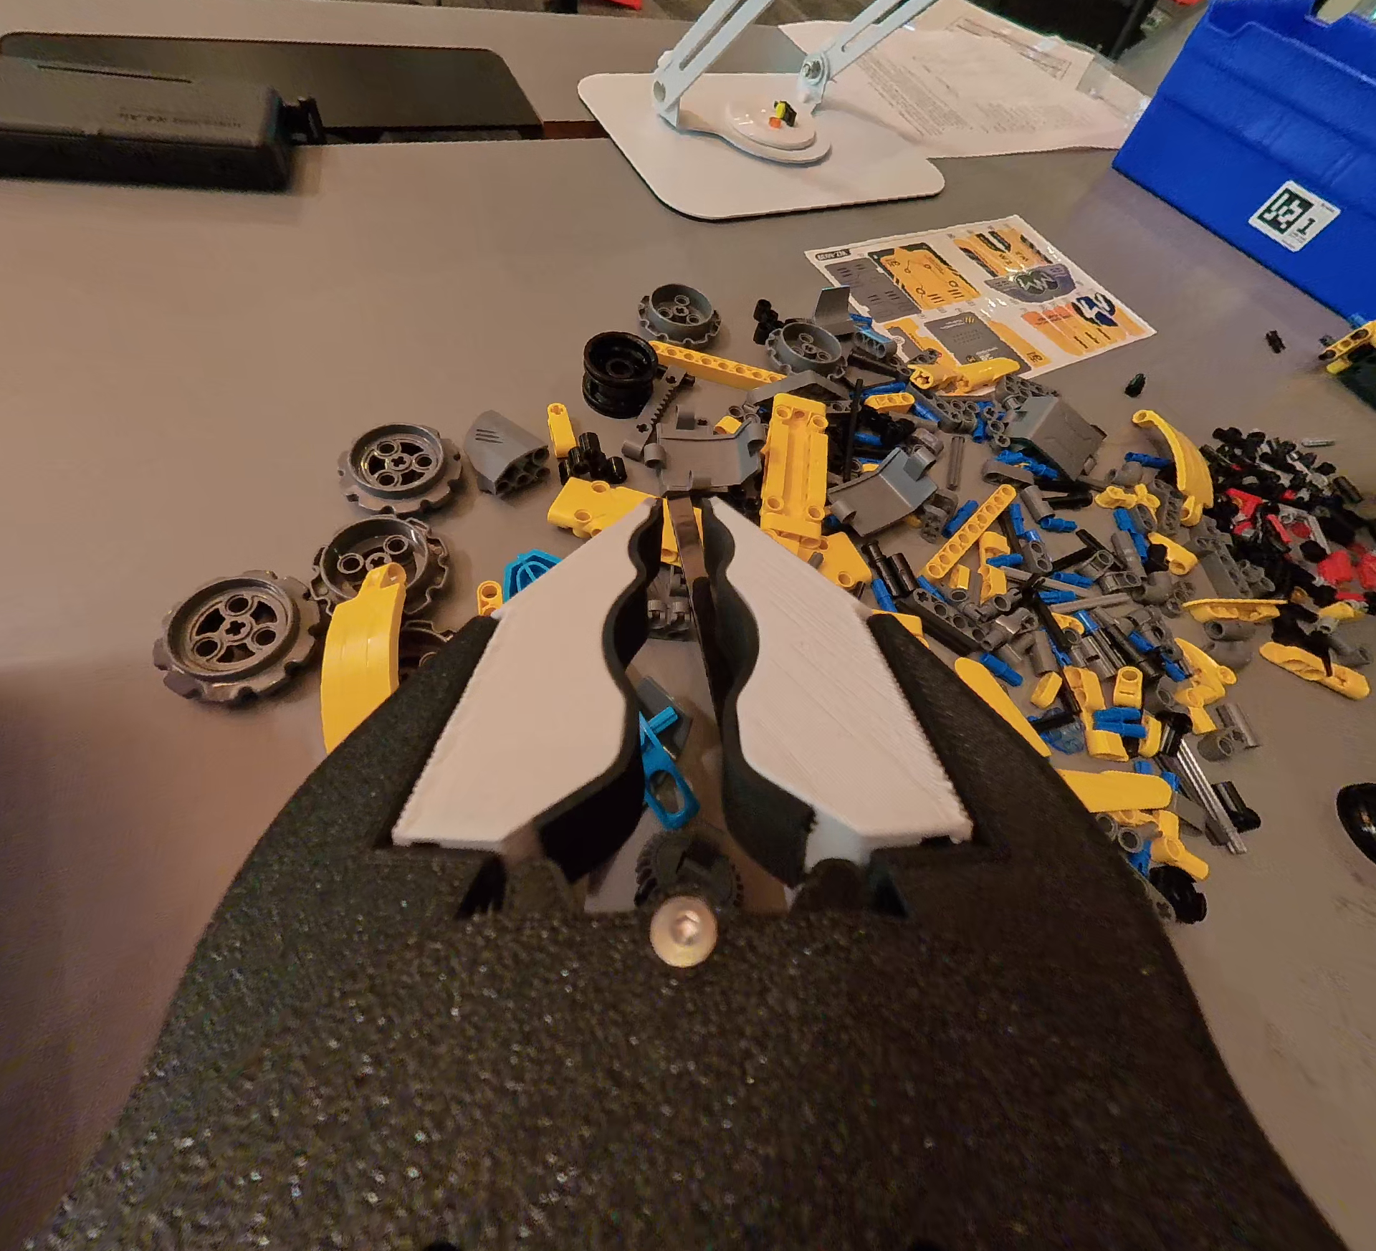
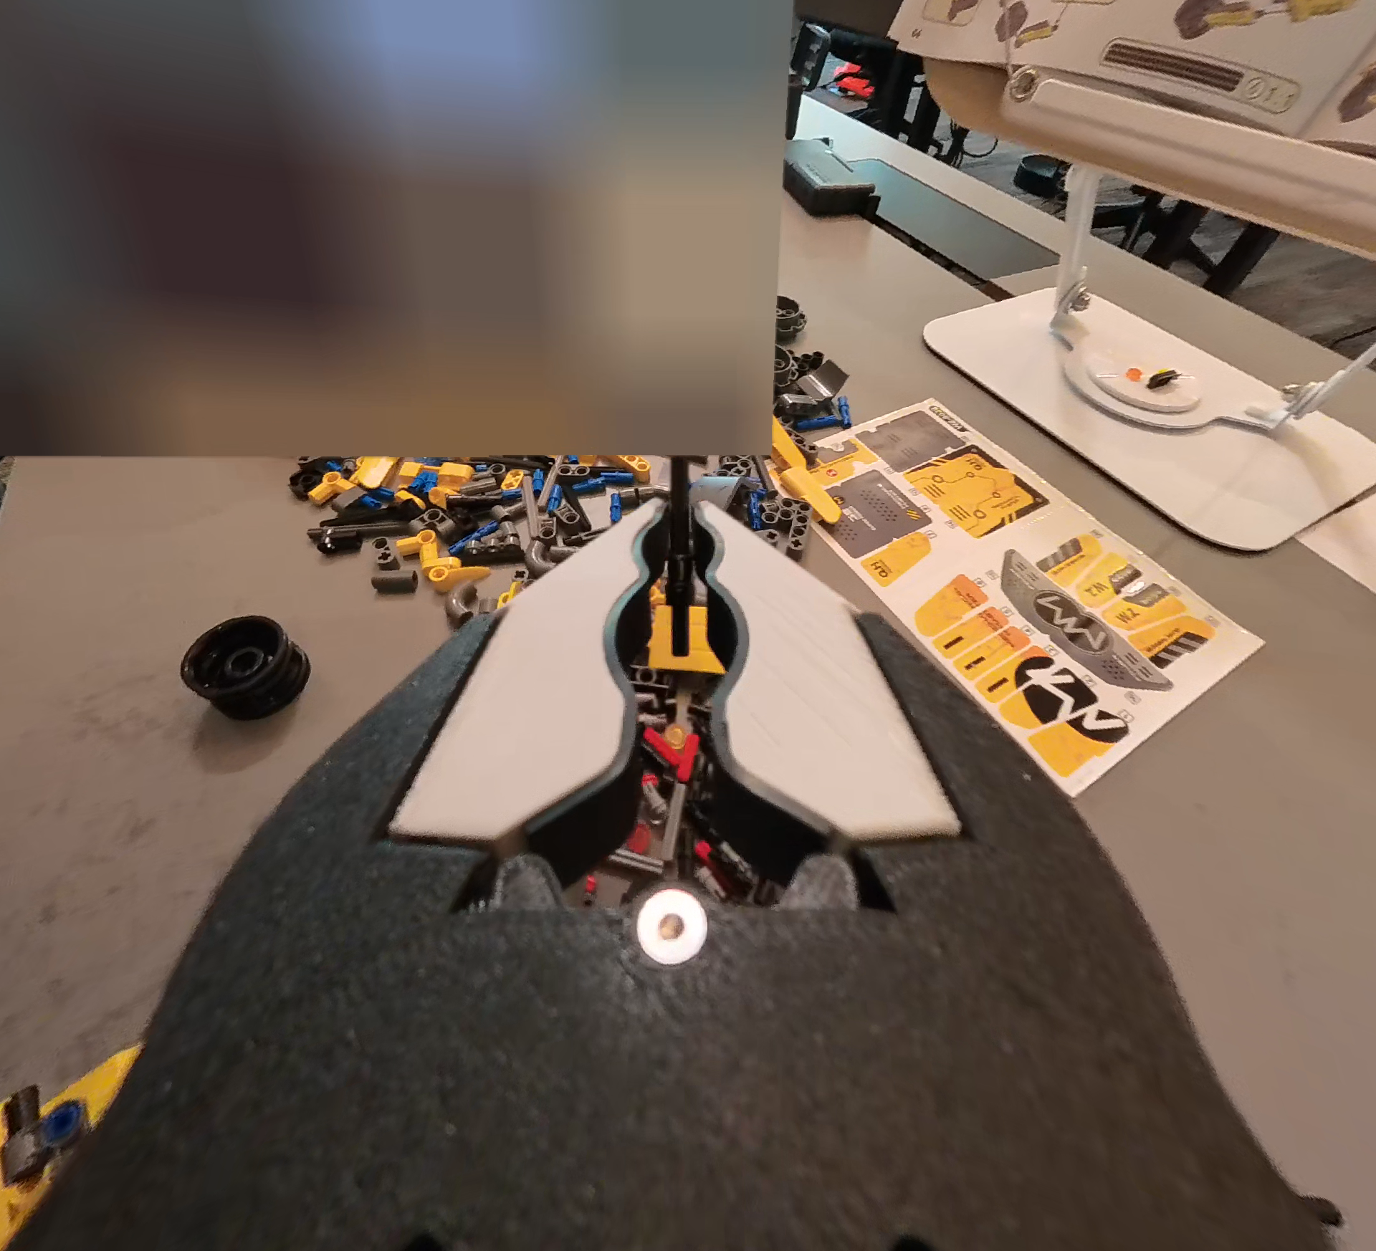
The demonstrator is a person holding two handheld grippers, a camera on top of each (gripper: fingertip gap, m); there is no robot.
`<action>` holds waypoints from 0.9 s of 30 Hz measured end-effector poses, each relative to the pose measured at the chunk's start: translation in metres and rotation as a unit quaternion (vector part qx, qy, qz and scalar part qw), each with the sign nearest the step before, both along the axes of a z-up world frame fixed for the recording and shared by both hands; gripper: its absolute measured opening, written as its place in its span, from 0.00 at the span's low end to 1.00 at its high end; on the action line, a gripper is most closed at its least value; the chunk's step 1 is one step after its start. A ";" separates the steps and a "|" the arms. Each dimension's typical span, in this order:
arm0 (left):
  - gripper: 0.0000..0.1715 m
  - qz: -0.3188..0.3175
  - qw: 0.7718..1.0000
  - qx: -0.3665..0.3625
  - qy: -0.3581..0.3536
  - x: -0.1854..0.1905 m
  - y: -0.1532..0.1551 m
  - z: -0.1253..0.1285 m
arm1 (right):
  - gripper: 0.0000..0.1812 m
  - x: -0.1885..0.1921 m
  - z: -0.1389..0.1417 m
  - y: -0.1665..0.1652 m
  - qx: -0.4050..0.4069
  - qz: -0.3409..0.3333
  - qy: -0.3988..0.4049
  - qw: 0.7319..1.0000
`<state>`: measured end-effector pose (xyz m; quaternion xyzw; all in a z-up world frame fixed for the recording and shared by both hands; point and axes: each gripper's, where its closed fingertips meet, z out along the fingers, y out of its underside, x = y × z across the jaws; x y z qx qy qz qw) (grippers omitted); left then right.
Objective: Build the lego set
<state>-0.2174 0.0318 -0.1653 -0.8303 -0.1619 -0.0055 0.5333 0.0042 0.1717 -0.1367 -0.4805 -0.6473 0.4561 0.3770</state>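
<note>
My left gripper (image 1: 685,509) is shut on a thin grey curved panel piece (image 1: 700,460), held just above a pile of yellow, grey, blue and black building-toy pieces (image 1: 968,545) on the grey table (image 1: 298,337). My right gripper (image 2: 679,508) is shut on a black axle (image 2: 679,538) that carries a small yellow piece (image 2: 681,646) between the fingers. The axle's far end is hidden behind a blurred patch. Red and grey pieces (image 2: 674,754) lie on the table under the right gripper.
Several grey toothed wheels (image 1: 231,635) lie at the left, and a black rim (image 1: 618,372) (image 2: 244,666) sits apart. A sticker sheet (image 1: 983,300) (image 2: 1013,590), a white booklet stand (image 1: 759,136) (image 2: 1147,426), a blue bin (image 1: 1258,136) and a black box (image 1: 141,128) ring the pile. The gap from one gripper's tips to the other's is roughly 25 centimeters. To the black rim (image 1: 618,372): left tips about 11 centimeters, right tips about 30 centimeters.
</note>
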 end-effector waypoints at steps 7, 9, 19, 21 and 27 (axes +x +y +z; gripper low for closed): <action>0.05 0.001 1.000 0.002 0.002 0.000 0.000 0.001 | 0.03 0.000 0.001 0.000 0.002 -0.001 0.001 1.000; 0.05 0.001 1.000 0.002 0.001 0.000 0.000 0.001 | 0.03 0.000 0.000 0.000 0.003 0.001 -0.001 1.000; 0.05 -0.002 1.000 0.001 0.002 0.002 0.001 0.001 | 0.03 0.015 -0.049 -0.047 0.006 0.127 -0.129 0.984; 0.05 -0.003 1.000 0.000 0.002 0.002 0.001 0.001 | 0.03 0.026 -0.056 -0.069 0.012 0.185 -0.147 0.972; 0.05 -0.002 1.000 0.000 0.003 0.002 0.001 0.000 | 0.03 0.044 -0.069 -0.096 0.045 0.255 -0.175 0.950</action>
